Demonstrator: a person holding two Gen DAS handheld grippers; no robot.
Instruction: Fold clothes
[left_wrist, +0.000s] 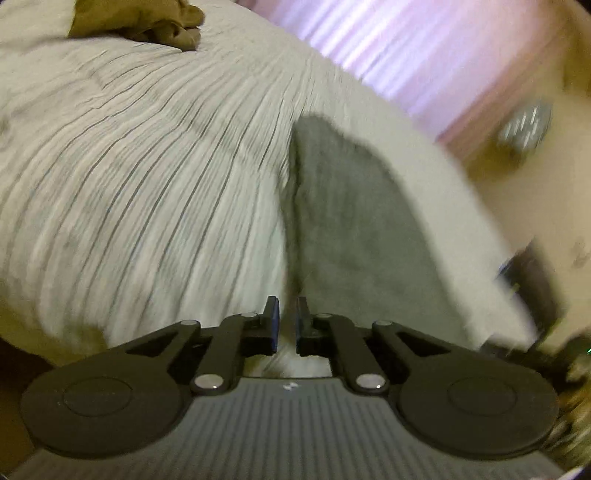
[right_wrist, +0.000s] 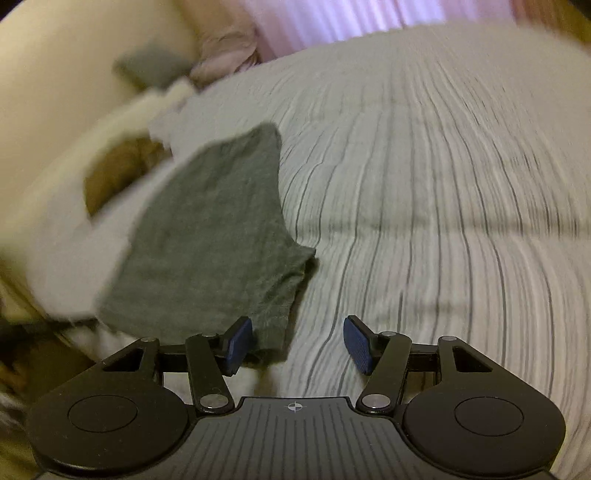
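Grey garment (left_wrist: 351, 206) flat on striped bedspread (left_wrist: 147, 184), long axis running away from left gripper (left_wrist: 287, 325) toward pink curtain (left_wrist: 388, 40). Left fingers (left_wrist: 272, 323) nearly together, narrow gap, clamped on nothing visible, just short of garment's near edge. Olive-brown garment (left_wrist: 147, 22) bunched far left, well apart. Right view: same grey garment (right_wrist: 214, 229) left of centre, blurred. Right gripper (right_wrist: 297, 345) fingers (right_wrist: 239, 343) wide apart, empty; left pad at garment's near corner. Two garments counted.
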